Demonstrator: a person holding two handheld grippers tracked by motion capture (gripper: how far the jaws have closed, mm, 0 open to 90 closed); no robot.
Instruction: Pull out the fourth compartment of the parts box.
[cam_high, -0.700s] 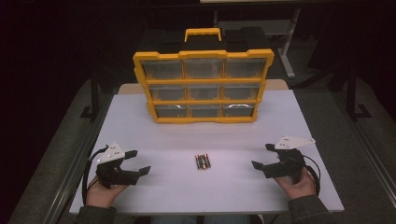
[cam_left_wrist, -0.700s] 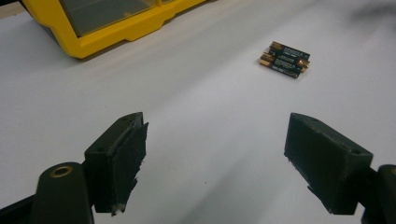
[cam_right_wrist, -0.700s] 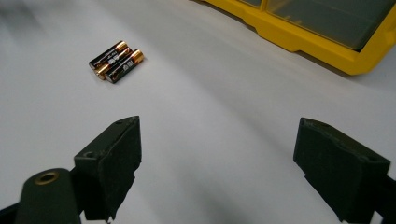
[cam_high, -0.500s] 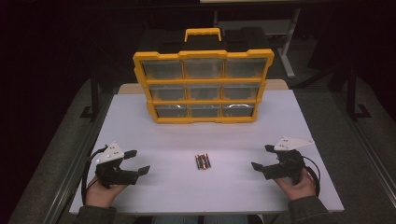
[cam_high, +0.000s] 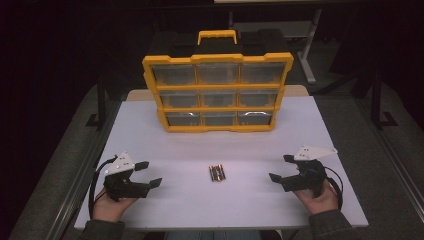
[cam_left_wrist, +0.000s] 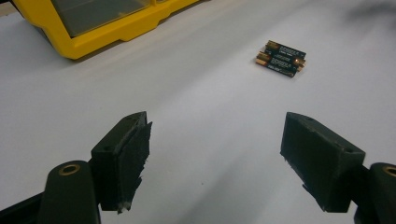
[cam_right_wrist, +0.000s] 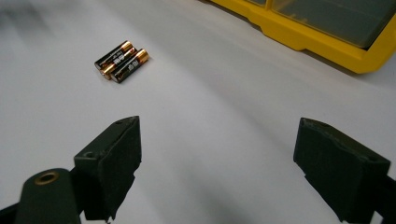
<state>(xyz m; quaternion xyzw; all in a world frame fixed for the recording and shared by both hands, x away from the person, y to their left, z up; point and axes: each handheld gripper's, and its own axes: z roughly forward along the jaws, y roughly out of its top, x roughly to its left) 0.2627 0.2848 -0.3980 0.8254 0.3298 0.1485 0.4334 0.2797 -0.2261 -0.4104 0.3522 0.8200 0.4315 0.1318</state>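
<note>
Resting low on the white table (cam_high: 165, 145), left gripper (cam_high: 149, 174) and right gripper (cam_high: 280, 168), jaws spread wide on both, nothing between them. Lying midway between the two, well apart from each: batteries (cam_high: 217, 173), side by side, touching. Standing upright beyond the batteries at the far edge: yellow drawer organizer (cam_high: 218, 93), drawers closed.
</note>
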